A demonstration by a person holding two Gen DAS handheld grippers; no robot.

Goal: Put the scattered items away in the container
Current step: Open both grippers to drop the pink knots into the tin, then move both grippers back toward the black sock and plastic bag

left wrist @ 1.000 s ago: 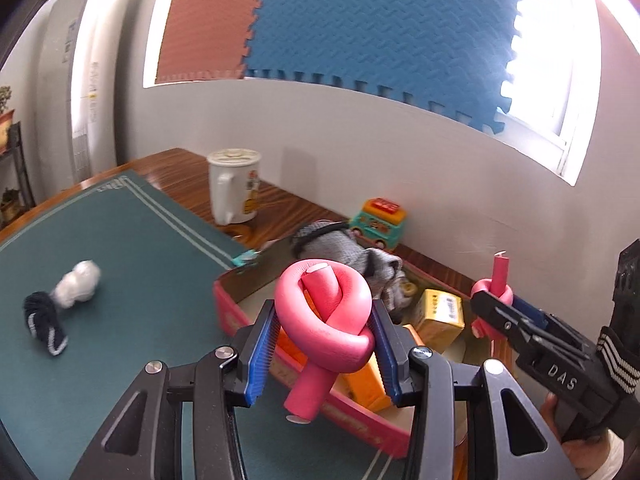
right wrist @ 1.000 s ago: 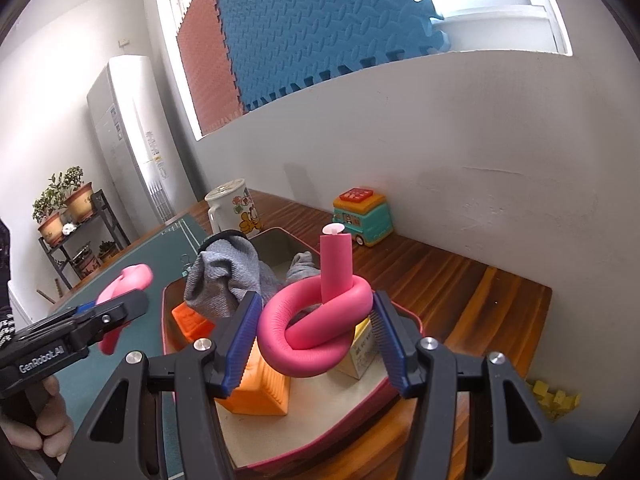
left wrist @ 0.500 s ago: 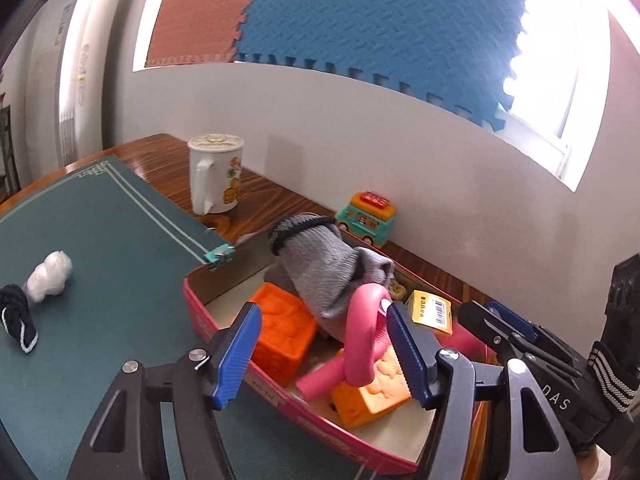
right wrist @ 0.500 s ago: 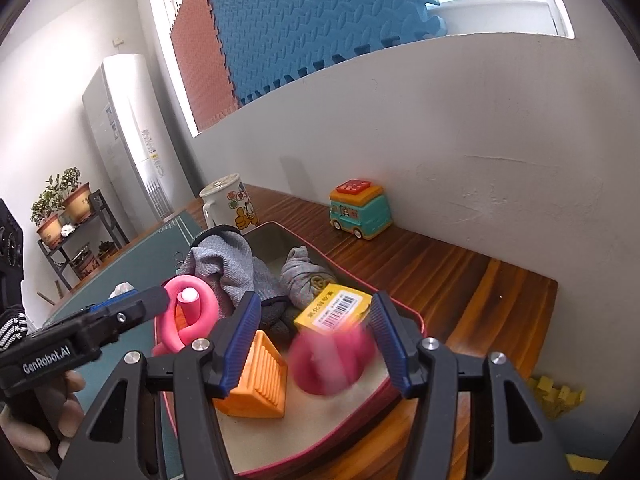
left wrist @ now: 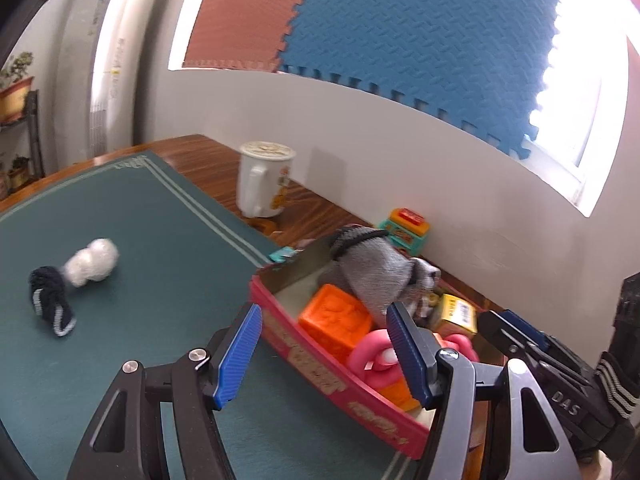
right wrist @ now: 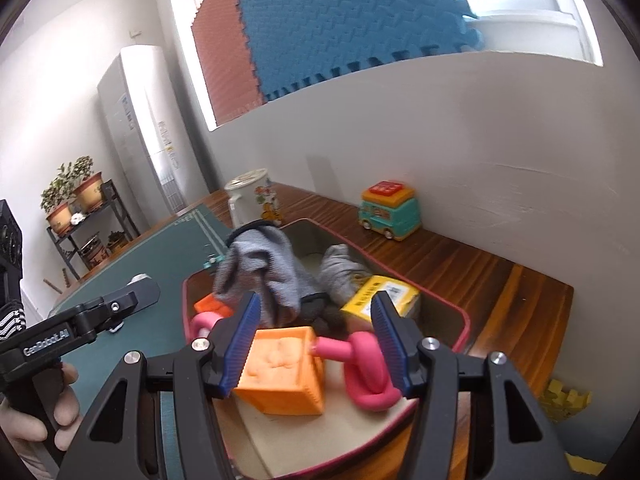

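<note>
The pink-rimmed container (left wrist: 320, 364) (right wrist: 460, 320) holds orange blocks (left wrist: 334, 320) (right wrist: 280, 372), a grey sock (left wrist: 376, 268) (right wrist: 260, 264), a yellow box (right wrist: 380, 292) and two pink knotted foam tubes (left wrist: 372, 356) (right wrist: 368, 376). My left gripper (left wrist: 324, 356) is open and empty above the container's near rim. My right gripper (right wrist: 316, 344) is open and empty over the container. A white sock ball (left wrist: 92, 262) and a dark sock (left wrist: 50, 300) lie on the green mat (left wrist: 140, 280) to the left.
A white mug (left wrist: 264, 184) (right wrist: 252, 200) and a toy bus (left wrist: 404, 228) (right wrist: 390, 210) stand on the wooden table (right wrist: 480, 272) by the wall. Yellow foam pieces (right wrist: 564, 396) lie past the table's right edge. A plant shelf (right wrist: 80, 224) is far left.
Both grippers opened and dropped their pink knotted tubes into the container. Both grippers have since drawn back a little, empty.
</note>
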